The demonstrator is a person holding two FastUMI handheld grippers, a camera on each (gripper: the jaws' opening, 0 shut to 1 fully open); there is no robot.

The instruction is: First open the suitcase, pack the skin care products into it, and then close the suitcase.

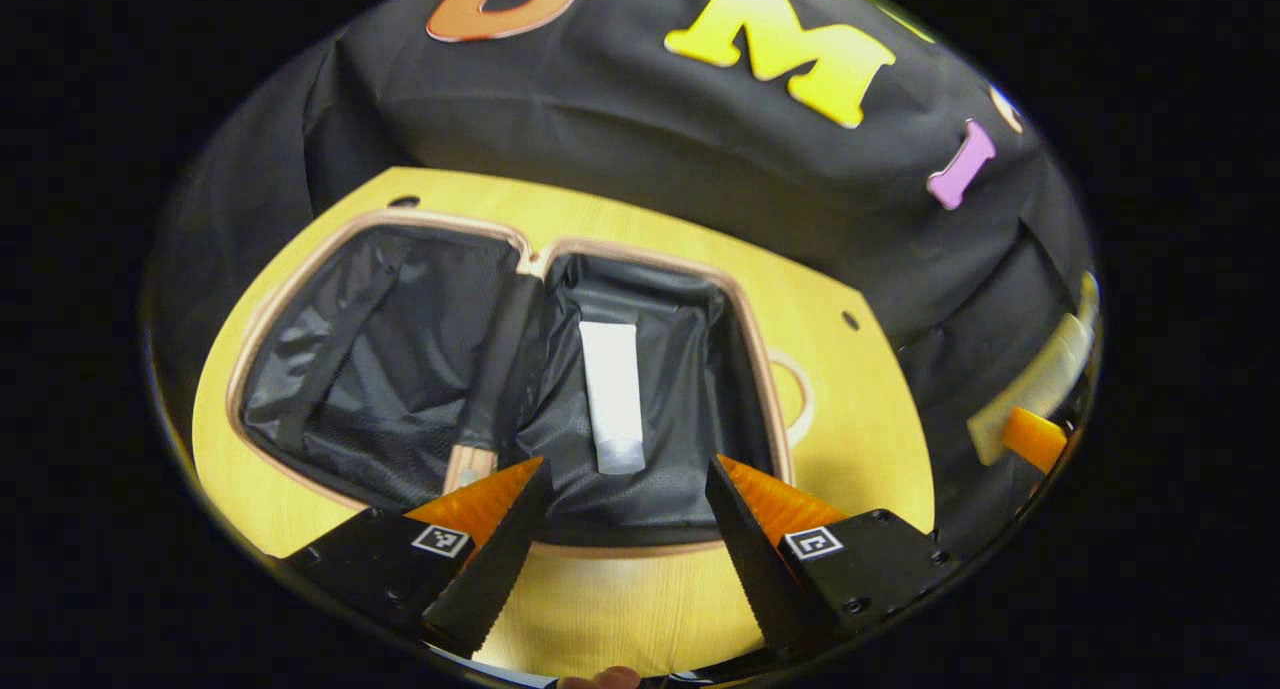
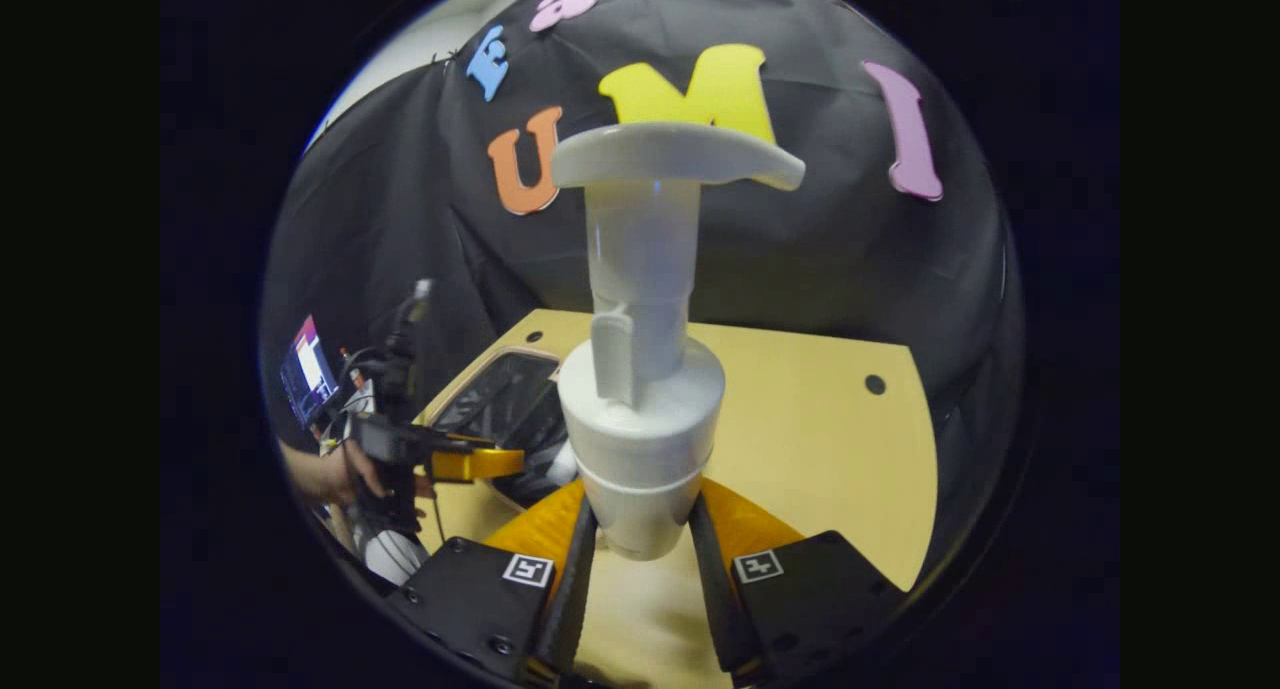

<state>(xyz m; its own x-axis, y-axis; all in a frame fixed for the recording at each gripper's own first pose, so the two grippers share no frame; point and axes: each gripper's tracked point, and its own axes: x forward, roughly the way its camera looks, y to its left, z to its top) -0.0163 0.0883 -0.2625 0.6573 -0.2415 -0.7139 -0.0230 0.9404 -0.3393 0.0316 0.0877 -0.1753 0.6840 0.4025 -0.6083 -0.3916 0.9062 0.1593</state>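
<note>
Right gripper view puts the pump bottle at frame centre, upright, with my right gripper clamped on its body just below the collar. I judge it rigid, smooth plastic, top-heavy with that broad pump head, so a low, firm hold suits it; the neck would slip. My left gripper hangs wide apart, holding nothing, at lower centre above the open suitcase, where a white tube already lies in the right-hand half.
</note>
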